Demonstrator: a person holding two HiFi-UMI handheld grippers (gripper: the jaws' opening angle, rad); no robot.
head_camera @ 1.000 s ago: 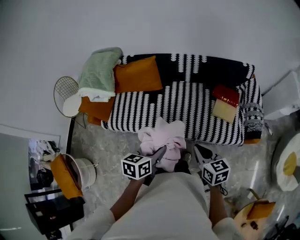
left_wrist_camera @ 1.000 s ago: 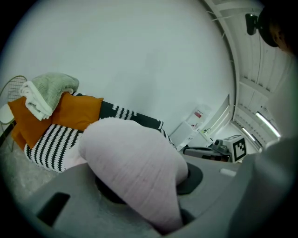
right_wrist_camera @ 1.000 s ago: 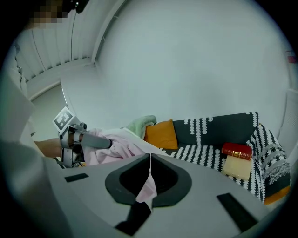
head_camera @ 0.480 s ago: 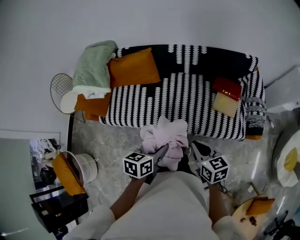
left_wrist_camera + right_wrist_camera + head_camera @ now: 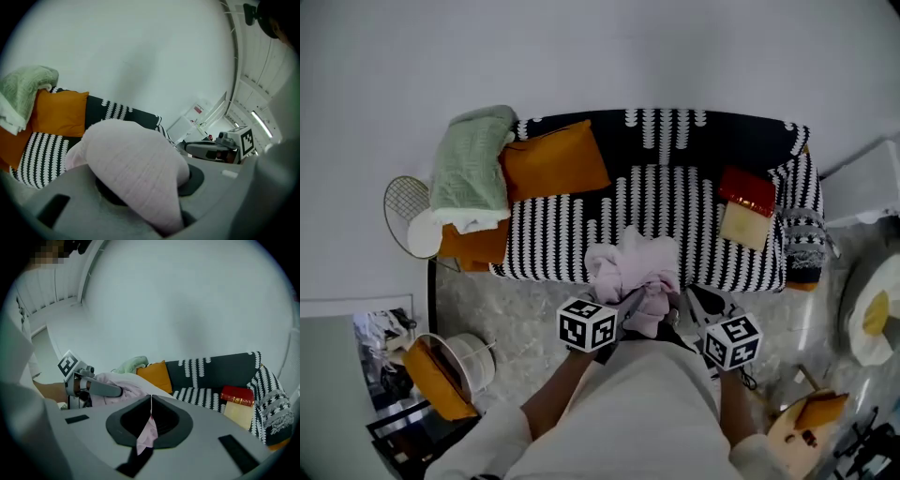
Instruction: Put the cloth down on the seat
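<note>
while near the seat (image 5: 572, 225), pink cloth (image 5: 637, 272) tight in closed left gripper (image 5: 150, 187) and closed right gripper (image 5: 150, 422)

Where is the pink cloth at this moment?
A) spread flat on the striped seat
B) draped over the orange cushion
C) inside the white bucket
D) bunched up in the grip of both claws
D: the left claw and the right claw are each shut on the pink cloth, near the front edge of the seat.
</note>
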